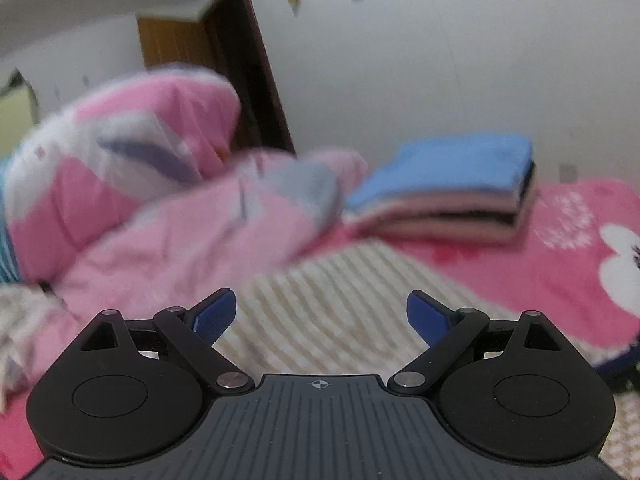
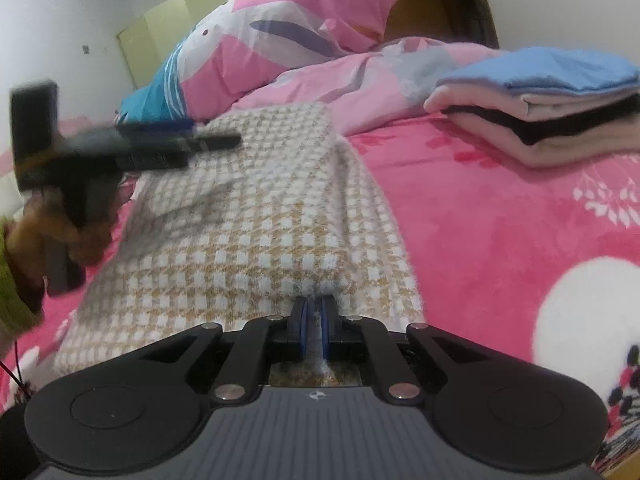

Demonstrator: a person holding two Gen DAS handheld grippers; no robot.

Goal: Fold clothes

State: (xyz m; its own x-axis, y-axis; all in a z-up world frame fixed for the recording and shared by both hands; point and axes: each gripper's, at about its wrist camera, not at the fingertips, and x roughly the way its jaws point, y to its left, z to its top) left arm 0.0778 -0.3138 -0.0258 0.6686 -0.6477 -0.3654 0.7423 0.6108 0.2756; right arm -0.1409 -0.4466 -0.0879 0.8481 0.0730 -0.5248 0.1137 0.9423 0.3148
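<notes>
A pink bed [image 2: 480, 208] carries the checked garment [image 2: 256, 216]. The right hand-held gripper [image 2: 314, 320] pinches its near edge; the left hand-held gripper [image 1: 320, 312] hangs wide apart, empty. Beyond lies a folded stack [image 2: 552, 108].

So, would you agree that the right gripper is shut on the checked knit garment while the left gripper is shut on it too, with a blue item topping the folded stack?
Not quite: the left gripper is open and holds nothing, as the left wrist view shows. The right gripper is indeed shut on the checked knit garment, and a blue item does top the folded stack.
</notes>
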